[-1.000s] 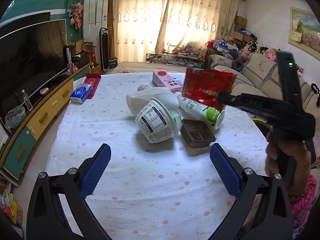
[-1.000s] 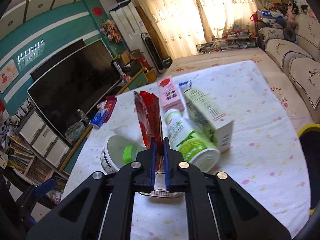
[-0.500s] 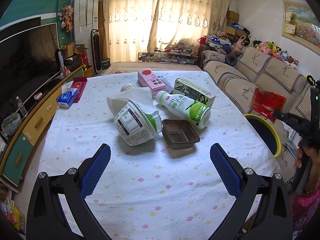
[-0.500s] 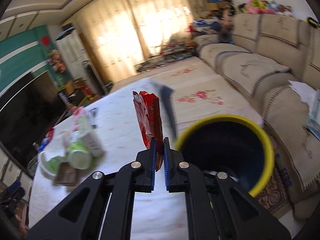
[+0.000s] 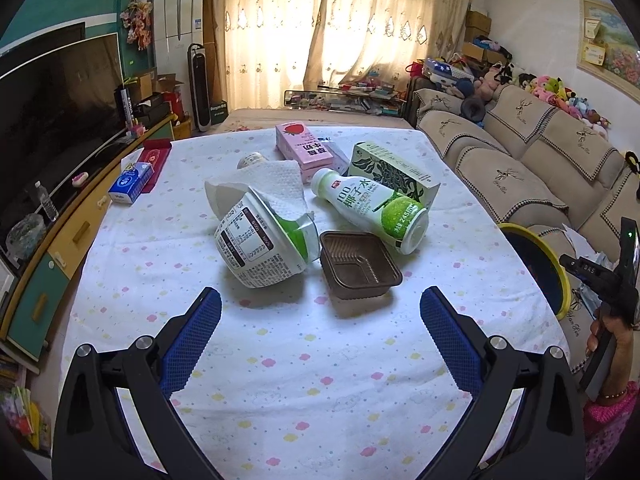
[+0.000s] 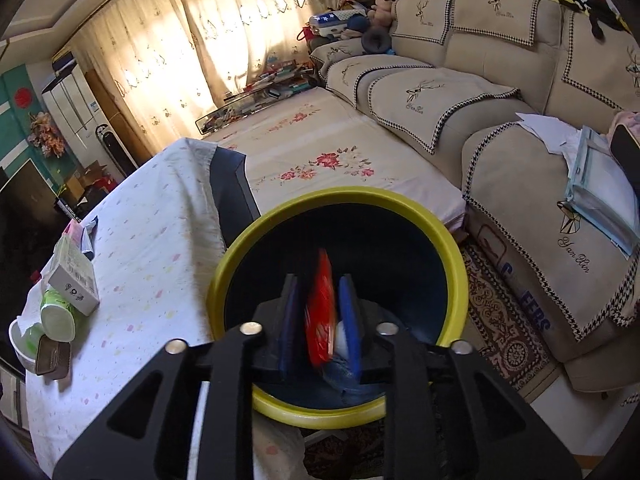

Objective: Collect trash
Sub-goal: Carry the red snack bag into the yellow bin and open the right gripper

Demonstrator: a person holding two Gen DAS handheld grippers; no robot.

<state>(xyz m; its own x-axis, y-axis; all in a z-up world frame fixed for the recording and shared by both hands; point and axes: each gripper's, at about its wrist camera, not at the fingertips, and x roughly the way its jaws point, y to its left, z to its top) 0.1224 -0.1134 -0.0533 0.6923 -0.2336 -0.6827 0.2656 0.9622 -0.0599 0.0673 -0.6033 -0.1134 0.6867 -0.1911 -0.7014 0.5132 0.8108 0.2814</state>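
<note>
Red snack wrapper, blurry, sits loose between the right gripper's parted fingers, over the yellow-rimmed bin. Left gripper's fingers gape wide, empty, above the counter.

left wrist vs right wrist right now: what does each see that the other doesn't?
Left wrist only: the left hand-held gripper, open above the table, the pink carton in full, the TV.
Right wrist only: the red wrapper, blurred, between the parted fingers of the right hand-held gripper, over the bin's inside.
Both: yellow-rimmed bin, green bottle, brown tray.
</note>
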